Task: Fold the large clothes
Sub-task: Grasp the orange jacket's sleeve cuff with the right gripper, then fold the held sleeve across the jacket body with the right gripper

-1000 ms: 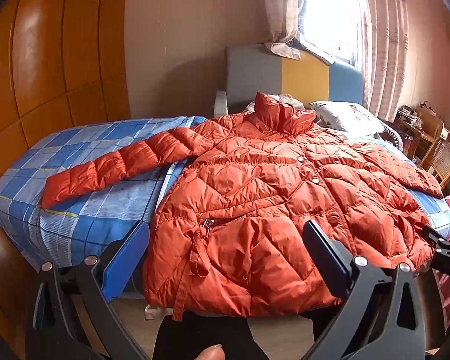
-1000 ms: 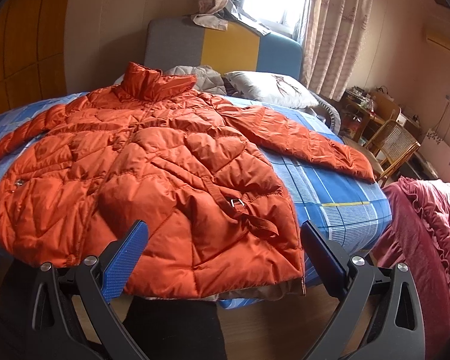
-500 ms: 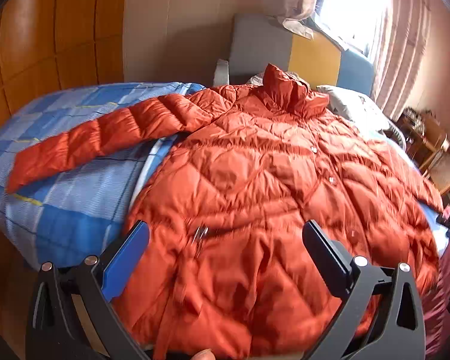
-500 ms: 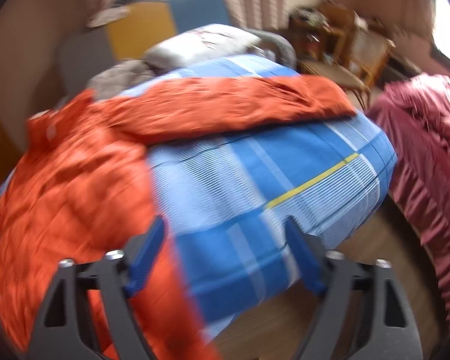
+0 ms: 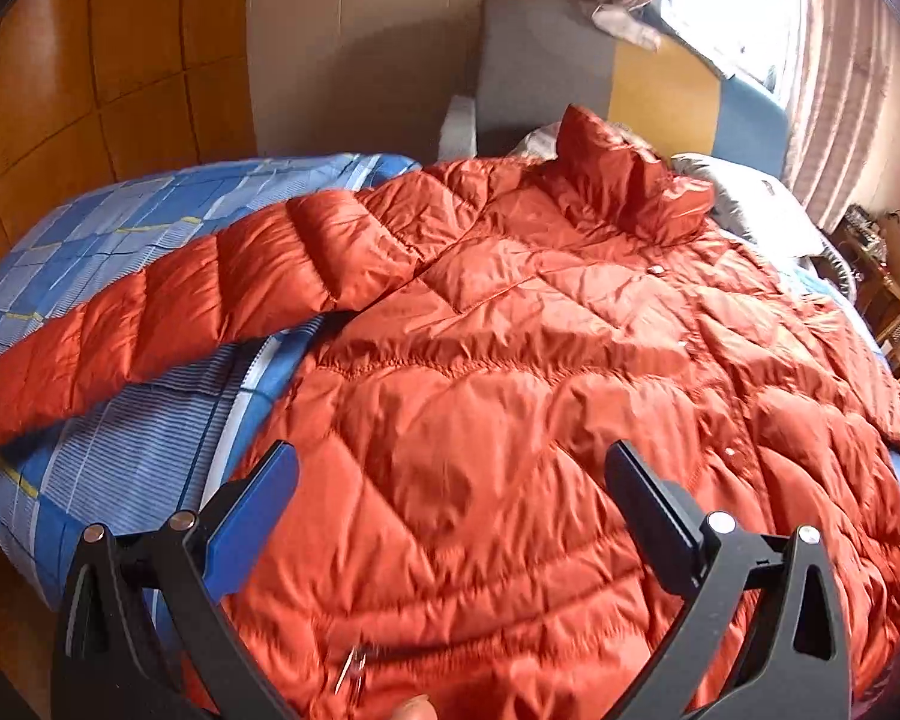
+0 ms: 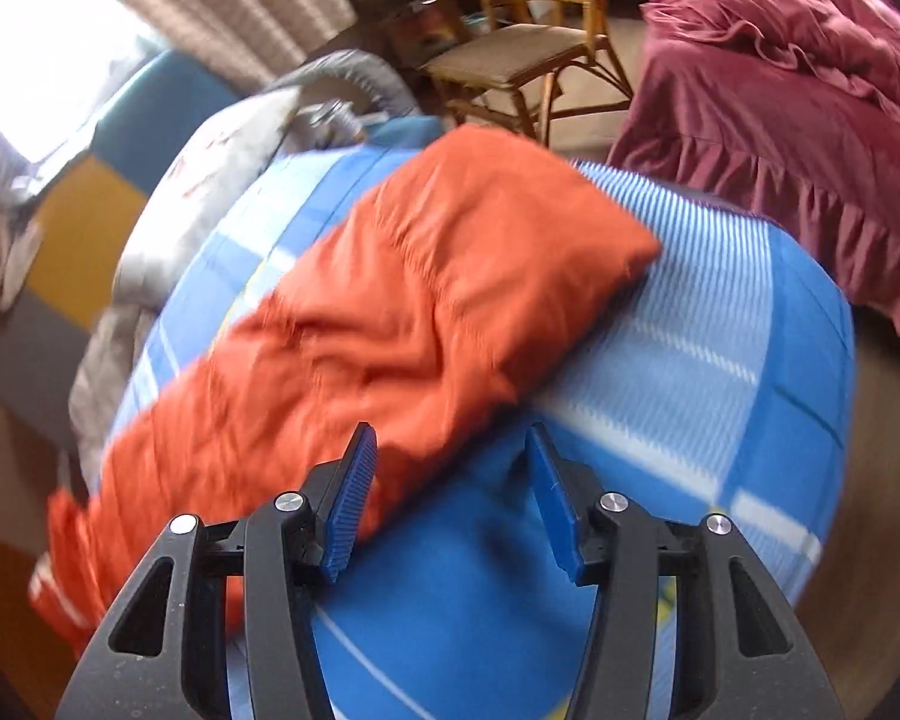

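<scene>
An orange quilted puffer jacket [image 5: 540,396] lies spread face up on a bed with a blue checked sheet [image 5: 126,456]. Its one sleeve [image 5: 168,312] stretches out to the left. My left gripper [image 5: 450,480] is open wide and empty, hovering over the jacket's lower body. In the blurred right wrist view the other sleeve [image 6: 402,300] lies across the sheet [image 6: 720,372], cuff toward the bed's edge. My right gripper [image 6: 450,456] is open, narrower than the left, holding nothing, just short of the sleeve's edge.
A grey, yellow and blue headboard [image 5: 660,90] and a pillow [image 5: 750,204] stand at the bed's far end. A wooden panel wall [image 5: 90,72] is on the left. A rattan chair [image 6: 522,48] and a pink ruffled cover [image 6: 810,90] stand beyond the bed.
The left gripper has moved forward over the jacket's body. The right gripper has swung right toward the far sleeve, come in close to it, and its jaws have narrowed.
</scene>
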Tool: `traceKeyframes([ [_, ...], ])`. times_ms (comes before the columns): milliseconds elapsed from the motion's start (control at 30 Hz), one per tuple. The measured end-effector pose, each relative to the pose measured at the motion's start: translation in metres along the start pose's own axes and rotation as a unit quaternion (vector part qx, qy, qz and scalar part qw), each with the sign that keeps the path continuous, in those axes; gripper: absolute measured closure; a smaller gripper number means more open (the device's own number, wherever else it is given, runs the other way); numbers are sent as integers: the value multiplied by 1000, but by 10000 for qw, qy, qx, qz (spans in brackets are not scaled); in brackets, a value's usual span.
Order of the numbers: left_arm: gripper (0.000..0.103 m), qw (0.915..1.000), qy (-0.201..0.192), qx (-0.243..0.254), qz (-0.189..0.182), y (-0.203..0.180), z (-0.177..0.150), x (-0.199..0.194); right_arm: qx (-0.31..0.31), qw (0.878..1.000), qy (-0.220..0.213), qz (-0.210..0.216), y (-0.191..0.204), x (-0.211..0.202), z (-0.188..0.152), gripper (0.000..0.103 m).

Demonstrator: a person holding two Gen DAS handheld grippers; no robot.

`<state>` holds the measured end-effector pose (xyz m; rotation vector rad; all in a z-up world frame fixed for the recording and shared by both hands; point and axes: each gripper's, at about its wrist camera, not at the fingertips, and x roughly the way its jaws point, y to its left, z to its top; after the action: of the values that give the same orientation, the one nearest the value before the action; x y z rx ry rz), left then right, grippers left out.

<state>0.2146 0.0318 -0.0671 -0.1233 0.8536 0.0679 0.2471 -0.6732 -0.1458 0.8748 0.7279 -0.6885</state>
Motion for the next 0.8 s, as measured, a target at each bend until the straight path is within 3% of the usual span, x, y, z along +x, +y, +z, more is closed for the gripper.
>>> traceKeyframes([
  [67,2,10000,50,-80,-32,1,6,9,22,9999,-28,-96,4,6,9,74],
  [167,2,9998,82,-107,133,2,13,22,6,9999,-67,-158,12,10,18,93],
  [267,2,9997,52,9,236,-1,18,30,-185,9994,-272,-50,29,1,23,97],
  [433,2,10000,81,55,5,-5,25,38,-1101,9905,-699,446,94,-34,16,99],
  [600,11,9996,140,124,-196,-8,25,40,-2198,9658,-819,1101,180,-66,-23,100],
  [800,18,9994,105,123,-315,-4,22,35,-3426,9243,-673,1541,268,-83,-101,101],
])
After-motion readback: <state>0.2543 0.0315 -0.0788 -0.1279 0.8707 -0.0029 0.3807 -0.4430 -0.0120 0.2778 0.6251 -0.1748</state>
